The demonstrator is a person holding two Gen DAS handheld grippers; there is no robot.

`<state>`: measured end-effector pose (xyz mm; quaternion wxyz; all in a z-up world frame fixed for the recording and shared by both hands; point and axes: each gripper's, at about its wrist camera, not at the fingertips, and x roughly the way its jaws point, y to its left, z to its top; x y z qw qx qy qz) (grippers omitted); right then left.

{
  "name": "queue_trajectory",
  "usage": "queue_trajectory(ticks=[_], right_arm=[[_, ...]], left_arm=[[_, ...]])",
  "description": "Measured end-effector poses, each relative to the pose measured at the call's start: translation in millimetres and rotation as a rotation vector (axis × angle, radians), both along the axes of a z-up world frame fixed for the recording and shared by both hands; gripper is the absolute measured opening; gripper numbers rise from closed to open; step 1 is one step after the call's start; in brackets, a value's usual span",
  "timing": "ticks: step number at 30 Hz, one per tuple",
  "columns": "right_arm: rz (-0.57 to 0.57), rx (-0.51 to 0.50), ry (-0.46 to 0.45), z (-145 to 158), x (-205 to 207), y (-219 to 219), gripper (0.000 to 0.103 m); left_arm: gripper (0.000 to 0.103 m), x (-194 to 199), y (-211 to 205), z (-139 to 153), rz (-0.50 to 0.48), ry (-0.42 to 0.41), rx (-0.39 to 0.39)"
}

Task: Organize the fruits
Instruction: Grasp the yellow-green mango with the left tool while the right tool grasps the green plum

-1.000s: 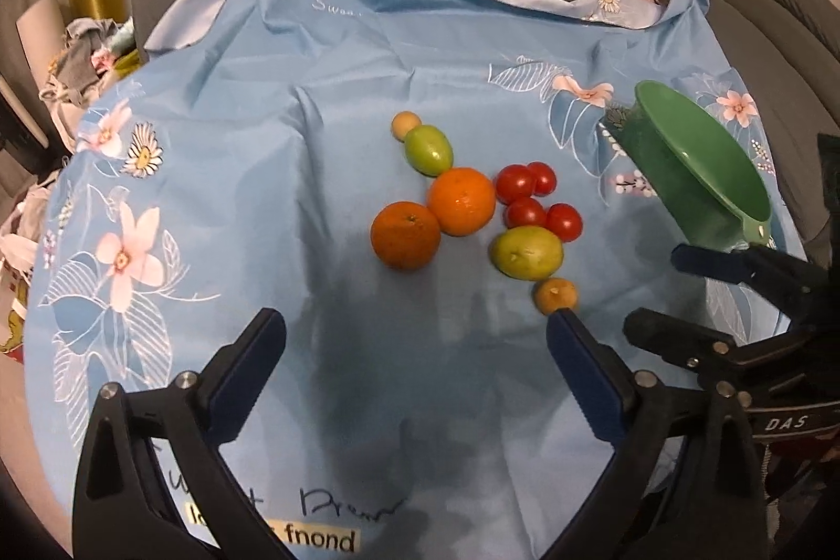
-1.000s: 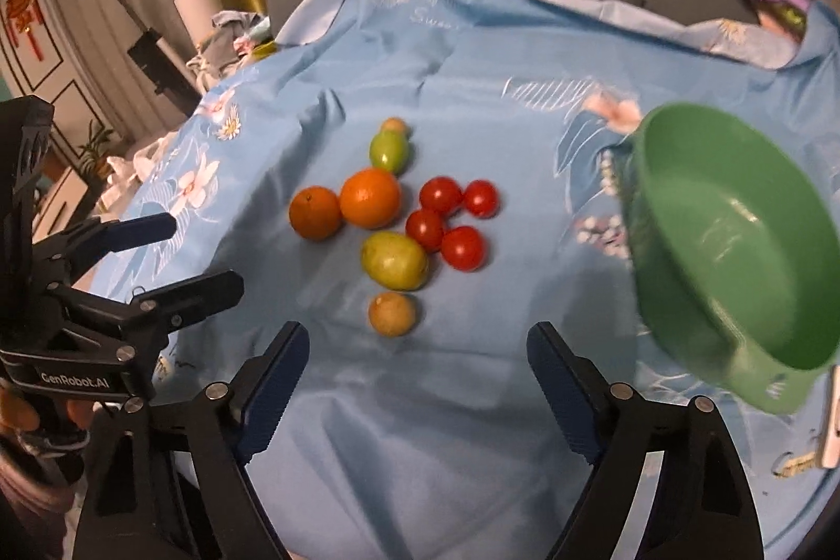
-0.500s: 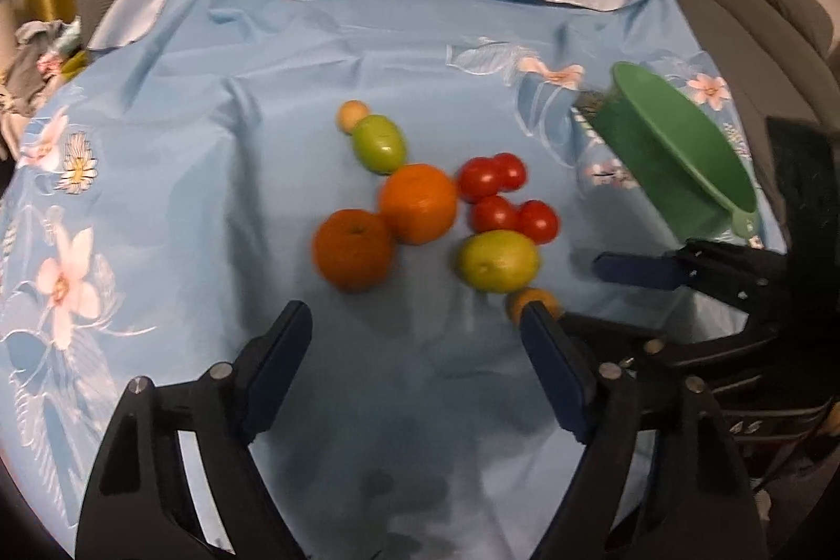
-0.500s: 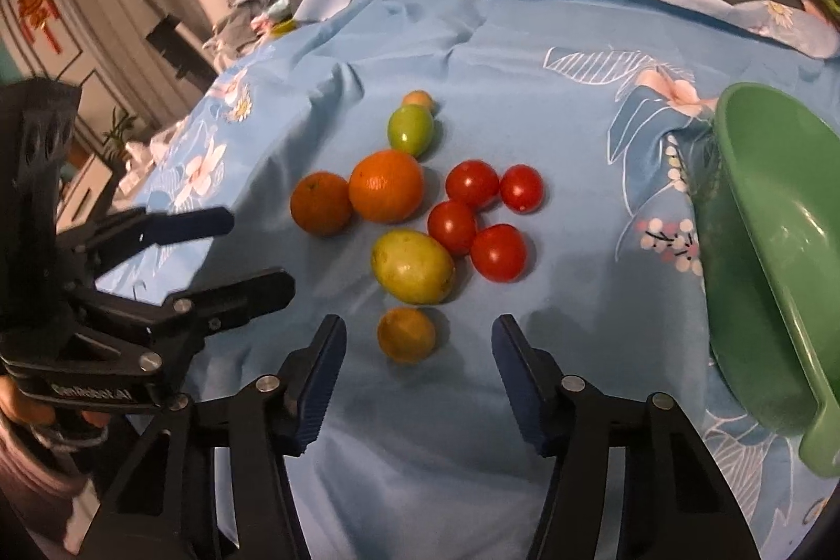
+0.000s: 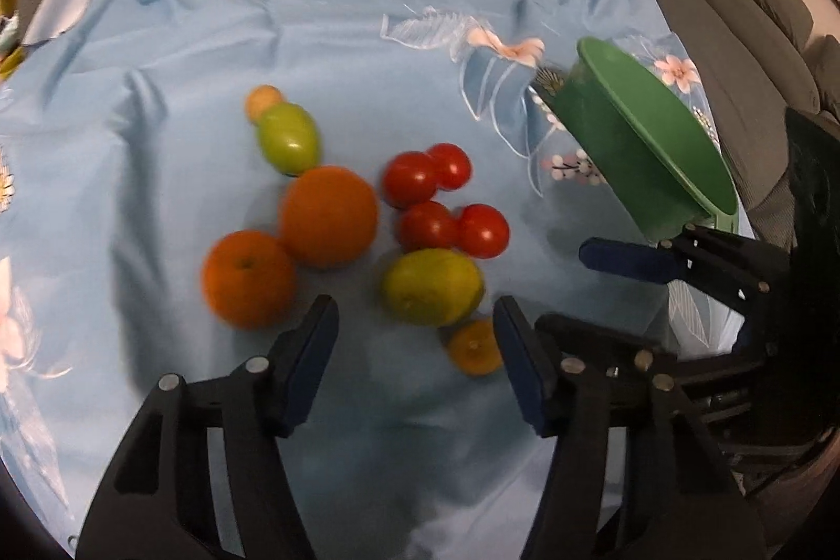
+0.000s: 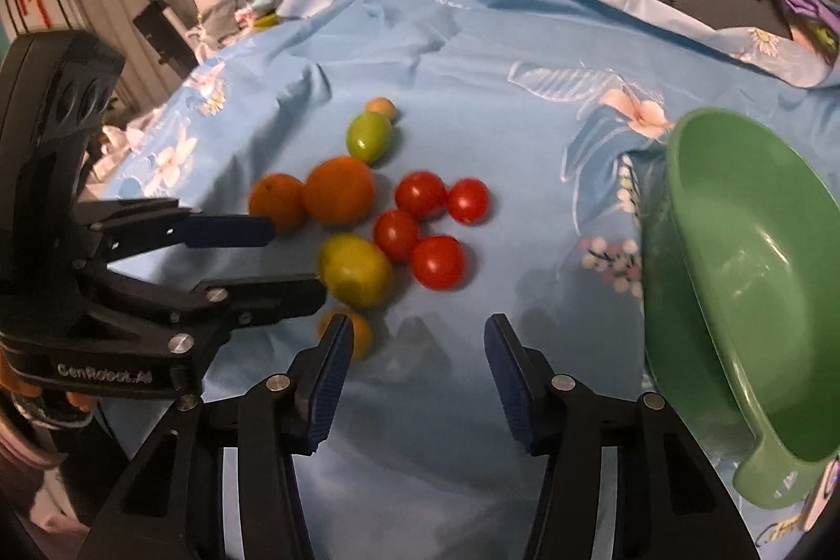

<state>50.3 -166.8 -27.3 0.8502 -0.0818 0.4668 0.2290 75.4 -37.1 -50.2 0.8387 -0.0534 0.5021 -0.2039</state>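
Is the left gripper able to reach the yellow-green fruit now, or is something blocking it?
Probably yes. The left gripper is open, and the yellow-green fruit lies just ahead between its fingers. Only the small orange fruit crowds its right finger.

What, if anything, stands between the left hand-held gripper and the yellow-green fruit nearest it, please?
Nothing visible does. The left hand-held gripper is open, and only bare blue cloth lies between its fingertips and the yellow-green fruit. A small orange fruit sits close beside its right finger.
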Motion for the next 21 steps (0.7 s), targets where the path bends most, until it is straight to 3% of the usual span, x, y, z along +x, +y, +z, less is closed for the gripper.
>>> queue_trajectory(ticks=[5,7,15,21], right_arm=[[0.002,-0.009,0.009,-3.9,0.8,-2.9,0.055],[-0.003,-0.003,0.008,-3.9,3.2,-3.2,0.055],[-0.006,0.005,0.0,-5.1,8.9,-1.9,0.055],[0.006,0.165,0.007,11.3,32.7,4.7,0.055]], left_arm=[[0.057,11.7,-11.7,-8.4,-0.028,0.021,-0.006],[0.047,17.1,-12.8,-12.5,-0.012,0.028,0.005],[0.046,8.7,8.1,-1.1,0.051,-0.018,-0.014],[0.046,2.1,63.0,24.7,0.194,-0.108,0.002]])
